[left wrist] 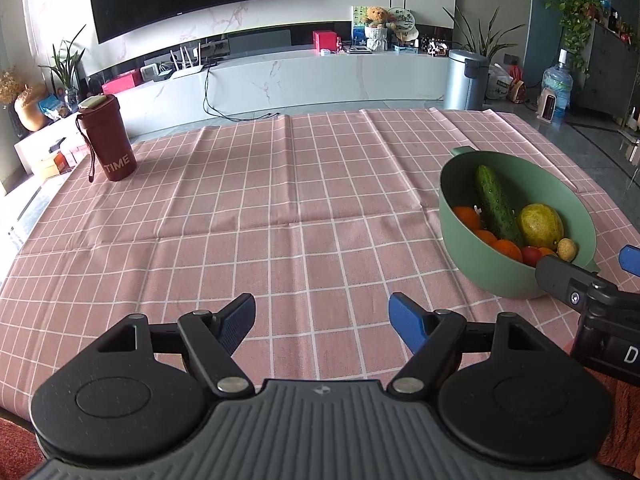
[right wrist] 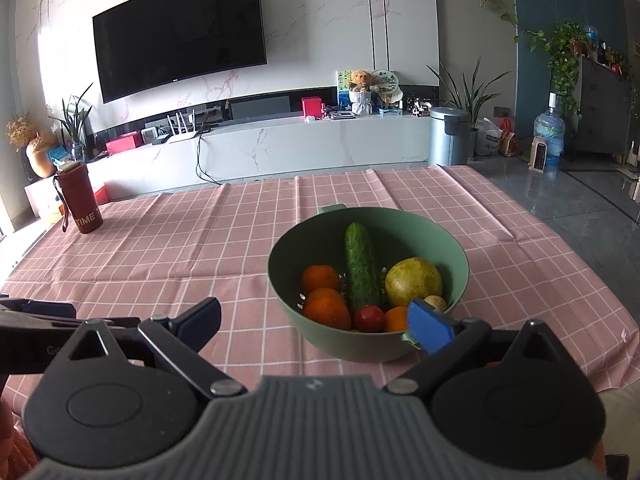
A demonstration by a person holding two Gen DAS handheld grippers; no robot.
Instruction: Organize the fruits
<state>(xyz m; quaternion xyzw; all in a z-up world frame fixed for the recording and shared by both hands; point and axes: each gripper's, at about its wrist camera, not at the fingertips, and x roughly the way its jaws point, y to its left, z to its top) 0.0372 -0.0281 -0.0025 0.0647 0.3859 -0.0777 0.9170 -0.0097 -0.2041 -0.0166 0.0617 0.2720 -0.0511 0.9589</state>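
Fruits (right wrist: 412, 282) lie in bowl (right wrist: 460, 264) on table (right wrist: 200, 248), bottle (right wrist: 80, 200) far left.

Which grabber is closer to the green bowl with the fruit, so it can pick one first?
Probably the right gripper. It is open and faces the round green bowl straight on, just short of its rim. The open left gripper points at bare pink checked tablecloth, with the bowl off to its right.

We held the left gripper (left wrist: 322, 318) spread wide over the pink checked tablecloth (left wrist: 240, 220). At right stood the green bowl (left wrist: 472, 256) holding a cucumber (left wrist: 496, 204), oranges (left wrist: 506, 249) and a yellow-green fruit (left wrist: 540, 225).
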